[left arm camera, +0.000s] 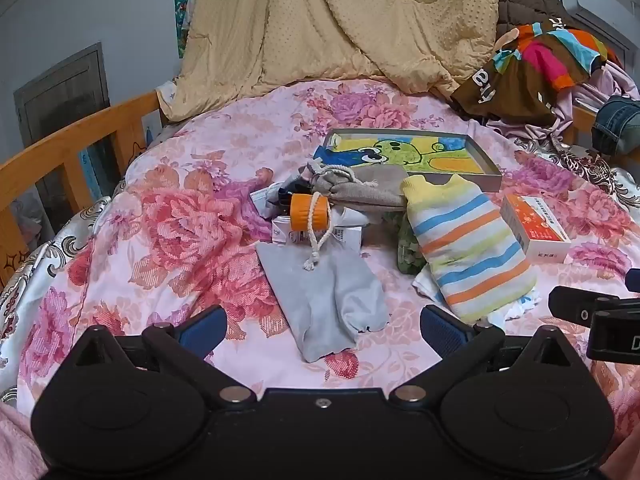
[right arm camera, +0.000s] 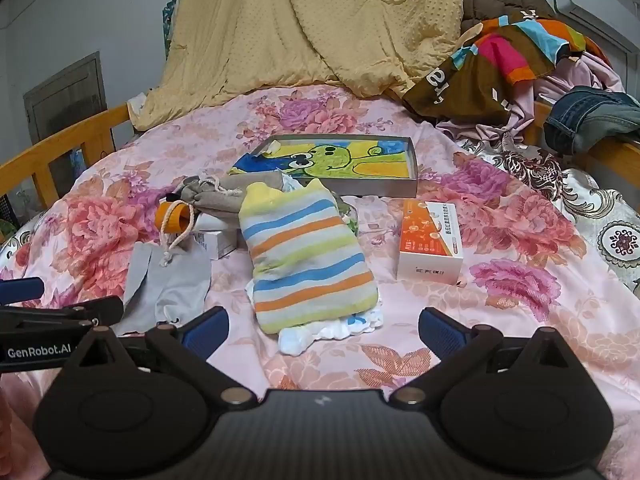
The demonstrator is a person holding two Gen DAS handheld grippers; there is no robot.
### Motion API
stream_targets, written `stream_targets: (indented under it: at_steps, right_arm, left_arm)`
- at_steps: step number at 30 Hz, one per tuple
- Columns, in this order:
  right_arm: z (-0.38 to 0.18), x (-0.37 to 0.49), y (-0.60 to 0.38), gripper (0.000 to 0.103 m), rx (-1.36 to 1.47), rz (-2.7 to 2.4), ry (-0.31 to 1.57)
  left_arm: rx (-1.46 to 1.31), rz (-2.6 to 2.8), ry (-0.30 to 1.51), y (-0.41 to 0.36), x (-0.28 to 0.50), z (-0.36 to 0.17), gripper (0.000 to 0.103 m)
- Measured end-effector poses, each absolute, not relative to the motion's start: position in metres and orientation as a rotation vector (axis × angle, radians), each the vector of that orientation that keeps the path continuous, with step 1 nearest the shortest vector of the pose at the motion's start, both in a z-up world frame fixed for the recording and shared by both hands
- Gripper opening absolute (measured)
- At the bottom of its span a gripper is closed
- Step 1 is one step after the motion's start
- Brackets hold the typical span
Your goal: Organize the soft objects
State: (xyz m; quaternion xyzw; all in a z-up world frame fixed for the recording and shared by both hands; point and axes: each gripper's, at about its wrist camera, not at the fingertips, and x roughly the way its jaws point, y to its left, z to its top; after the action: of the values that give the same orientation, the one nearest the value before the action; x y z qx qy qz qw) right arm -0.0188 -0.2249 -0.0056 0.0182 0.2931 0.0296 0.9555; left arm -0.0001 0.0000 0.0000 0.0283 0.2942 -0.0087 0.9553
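Observation:
A grey cloth point(left arm camera: 326, 300) lies flat on the floral bedspread just ahead of my left gripper point(left arm camera: 322, 330), which is open and empty; it also shows in the right wrist view point(right arm camera: 164, 284). A striped soft cover point(right arm camera: 306, 254) lies over a white crumpled cloth point(right arm camera: 332, 330), just ahead of my right gripper point(right arm camera: 322, 330), which is open and empty. The striped cover also shows in the left wrist view point(left arm camera: 466, 244). A beige drawstring pouch point(left arm camera: 364, 190) lies behind, its cord draped over an orange-capped bottle point(left arm camera: 310, 212). A shallow tray point(right arm camera: 414, 182) with a cartoon picture sits beyond.
A white and orange carton point(right arm camera: 432, 242) lies right of the striped cover. Small white boxes point(left arm camera: 320, 234) sit under the bottle. A yellow quilt point(left arm camera: 332, 24) and piled clothes point(right arm camera: 504, 64) are at the back. A wooden bed rail point(left arm camera: 68, 148) runs along the left.

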Motion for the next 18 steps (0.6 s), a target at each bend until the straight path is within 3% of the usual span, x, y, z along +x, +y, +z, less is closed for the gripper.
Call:
stream_targets:
  at_steps: [18]
  right_arm:
    - [-0.007,-0.0178,-0.224,0.103,0.036,0.06,0.598]
  left_arm:
    - [0.052,-0.021,0.606,0.0001,0.0,0.0001,0.102]
